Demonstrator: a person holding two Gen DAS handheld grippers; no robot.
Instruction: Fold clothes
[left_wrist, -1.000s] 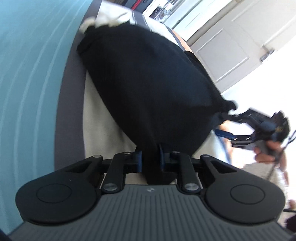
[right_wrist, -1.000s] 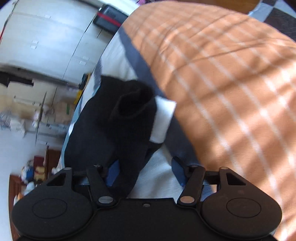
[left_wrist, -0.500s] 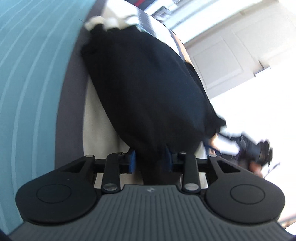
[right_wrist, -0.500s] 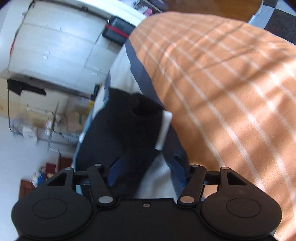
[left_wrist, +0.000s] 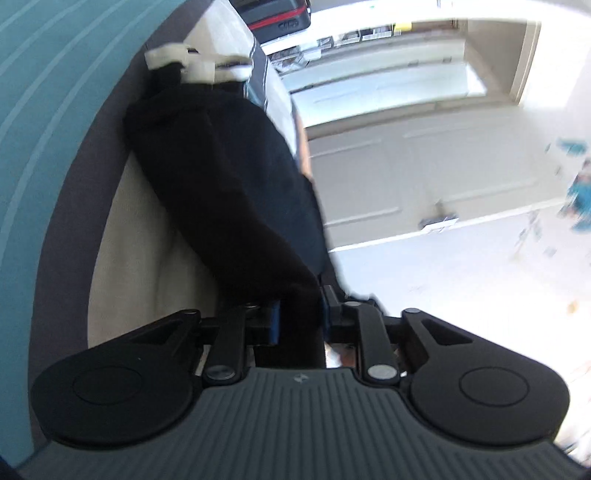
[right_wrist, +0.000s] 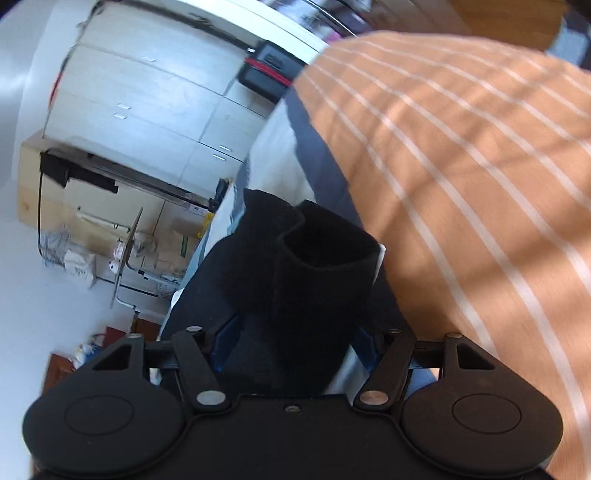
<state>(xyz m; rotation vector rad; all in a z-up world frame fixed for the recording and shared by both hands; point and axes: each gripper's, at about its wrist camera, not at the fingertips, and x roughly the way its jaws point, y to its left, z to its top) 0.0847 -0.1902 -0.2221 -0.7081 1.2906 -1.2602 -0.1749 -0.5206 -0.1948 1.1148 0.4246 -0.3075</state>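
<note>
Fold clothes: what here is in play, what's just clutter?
In play:
black garment
left gripper, jaws opening, cloth between them
right gripper, jaws closing, cloth between them

Clutter:
orange striped bedding
black case with red stripe
white door

The black garment (right_wrist: 314, 280) hides the right gripper's (right_wrist: 295, 343) fingertips. Shelf clutter (right_wrist: 122, 251) behind is blurred, too small to identify.

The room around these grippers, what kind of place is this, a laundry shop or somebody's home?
Most likely a bedroom at home. The black garment lies on a bed with an orange striped duvet; pale built-in cupboards line one wall, and a white panelled door shows behind.
</note>
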